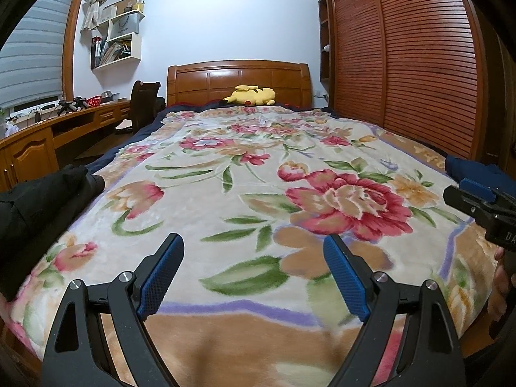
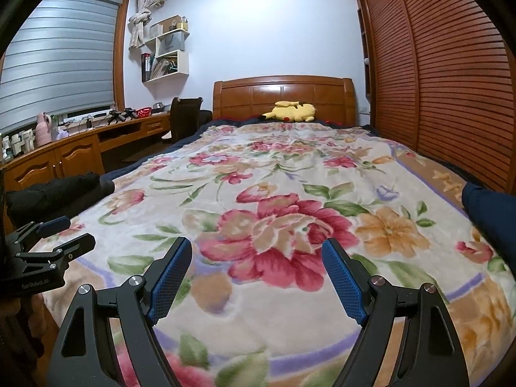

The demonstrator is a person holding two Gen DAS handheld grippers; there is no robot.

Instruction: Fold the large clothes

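Both my grippers hover wide open and empty over the floral blanket (image 1: pixel 245 174): left gripper (image 1: pixel 253 242), right gripper (image 2: pixel 257 246). Black clothes (image 1: pixel 38 203) lie bunched at the bed's left edge, dark blue clothes (image 2: pixel 490 213) at its right, neither touched. Yellow plush (image 2: pixel 292 111) lies by the headboard.

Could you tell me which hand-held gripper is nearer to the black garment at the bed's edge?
Left. The left hand-held gripper hovers open beside the crumpled black fabric garment; the right hand-held gripper is across the bed, by the dark blue folded cloth.
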